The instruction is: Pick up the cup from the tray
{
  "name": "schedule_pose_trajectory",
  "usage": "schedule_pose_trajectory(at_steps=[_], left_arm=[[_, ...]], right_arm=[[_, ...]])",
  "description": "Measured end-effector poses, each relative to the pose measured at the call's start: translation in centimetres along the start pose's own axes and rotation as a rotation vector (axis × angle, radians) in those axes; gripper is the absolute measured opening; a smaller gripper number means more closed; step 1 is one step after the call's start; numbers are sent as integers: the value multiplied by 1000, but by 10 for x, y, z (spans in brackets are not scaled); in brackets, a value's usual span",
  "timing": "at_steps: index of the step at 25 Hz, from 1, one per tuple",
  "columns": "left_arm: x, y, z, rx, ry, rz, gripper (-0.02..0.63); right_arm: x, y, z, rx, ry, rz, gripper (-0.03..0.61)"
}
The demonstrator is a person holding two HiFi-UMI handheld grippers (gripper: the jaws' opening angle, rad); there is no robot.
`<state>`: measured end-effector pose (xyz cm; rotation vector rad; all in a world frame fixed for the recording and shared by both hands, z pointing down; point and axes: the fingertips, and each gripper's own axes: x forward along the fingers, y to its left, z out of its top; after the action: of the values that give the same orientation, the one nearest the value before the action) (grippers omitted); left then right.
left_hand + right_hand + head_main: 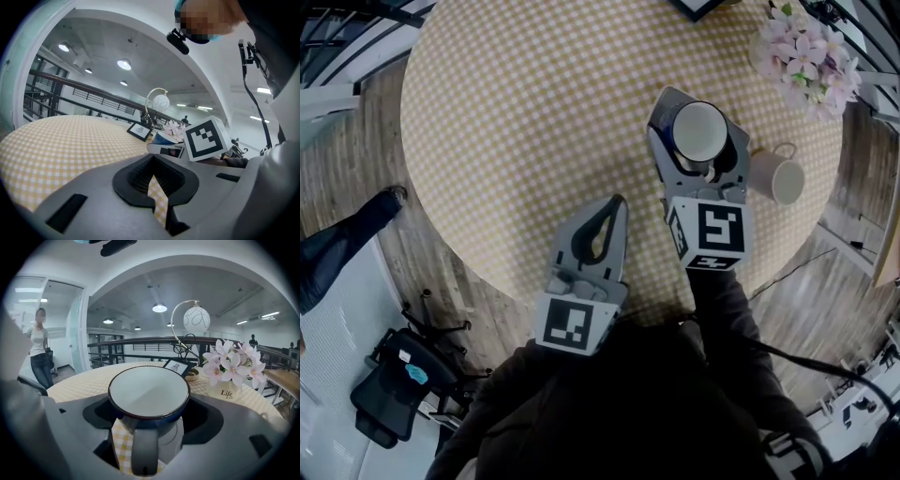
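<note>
Right claw (694,120) clamped on blue cup (149,392), glossy white inside, handle toward camera, over round table (516,122) with yellow checked cloth; can't tell if the cup touches it. Left claw (616,202) at 7 o'clock, jaws together, empty. White mug (776,175) at 3 o'clock, pink flowers (806,52) at 1. Frame (178,366) small. Wood-plank floor (356,159).
</note>
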<state>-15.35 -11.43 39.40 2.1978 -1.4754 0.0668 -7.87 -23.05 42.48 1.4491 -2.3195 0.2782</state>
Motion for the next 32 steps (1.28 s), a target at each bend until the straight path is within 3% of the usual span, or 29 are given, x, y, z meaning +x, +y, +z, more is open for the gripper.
schedule_pose_trajectory(at_steps=[7,18,26,32], left_arm=[[-16,-3,8,10,-38,51,5],[-40,40,11,-31,-56,151,5],[-35,59,-1,-54,-41,190,5],[-37,61,2,-63,-36,189,5]], right_arm=[[-7,24,10,-20,-19,79,365],[22,100,4,-68,21,228,365],[41,111,-29,-98,92,258,365],[41,120,-20,-119,53,267,365]])
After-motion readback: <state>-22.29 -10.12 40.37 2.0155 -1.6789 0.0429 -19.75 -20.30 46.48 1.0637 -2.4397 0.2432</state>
